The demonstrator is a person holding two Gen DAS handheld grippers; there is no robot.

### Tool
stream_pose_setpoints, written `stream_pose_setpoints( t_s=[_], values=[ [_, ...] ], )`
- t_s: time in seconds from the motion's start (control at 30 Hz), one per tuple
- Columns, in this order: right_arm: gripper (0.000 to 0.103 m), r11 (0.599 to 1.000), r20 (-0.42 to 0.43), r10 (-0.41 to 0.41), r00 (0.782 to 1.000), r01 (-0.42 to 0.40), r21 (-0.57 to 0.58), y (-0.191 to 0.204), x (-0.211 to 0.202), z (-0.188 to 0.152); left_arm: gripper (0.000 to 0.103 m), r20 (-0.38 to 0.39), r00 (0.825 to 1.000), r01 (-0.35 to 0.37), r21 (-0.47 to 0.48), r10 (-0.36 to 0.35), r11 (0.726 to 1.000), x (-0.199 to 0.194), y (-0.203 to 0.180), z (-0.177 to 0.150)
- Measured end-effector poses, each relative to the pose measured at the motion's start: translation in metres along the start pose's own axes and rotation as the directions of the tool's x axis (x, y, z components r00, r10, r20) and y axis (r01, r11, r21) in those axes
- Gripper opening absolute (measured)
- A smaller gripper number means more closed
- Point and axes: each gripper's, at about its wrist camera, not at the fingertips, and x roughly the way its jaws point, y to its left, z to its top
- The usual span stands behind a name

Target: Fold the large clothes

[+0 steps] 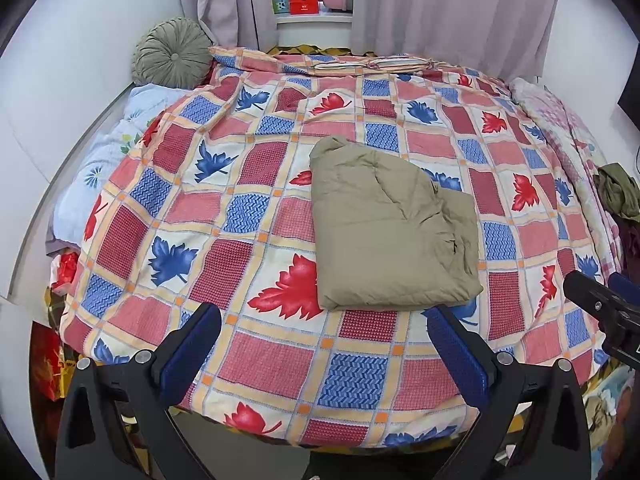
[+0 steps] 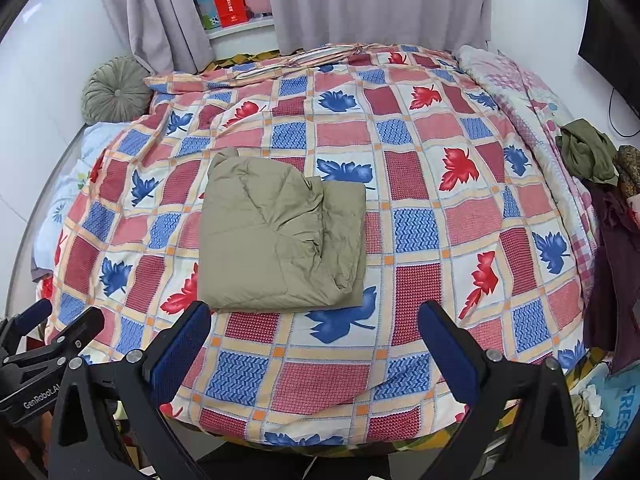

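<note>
A khaki padded garment lies folded into a thick rectangle on the patchwork leaf-print bedspread. It also shows in the right wrist view. My left gripper is open and empty, hovering just short of the garment's near edge. My right gripper is open and empty, also just short of the near edge, to the garment's right. The right gripper shows at the right edge of the left wrist view. The left gripper shows at the lower left of the right wrist view.
A round green cushion sits at the far left corner by the curtains. A pale blue quilt lies along the left wall. A pile of dark clothes sits at the bed's right edge, beside a pink quilt.
</note>
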Motion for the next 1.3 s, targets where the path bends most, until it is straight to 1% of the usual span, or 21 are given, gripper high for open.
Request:
stream_pose_setpoints(
  t_s=[1.3],
  values=[
    [0.103,1.0,-0.002,0.001,1.0,-0.001,-0.001,0.0021,-0.002,0.0003,0.103,0.005,1.0,-0.001,0.002,0.001,1.0,-0.0017,-0.0022,0.0019]
  ],
)
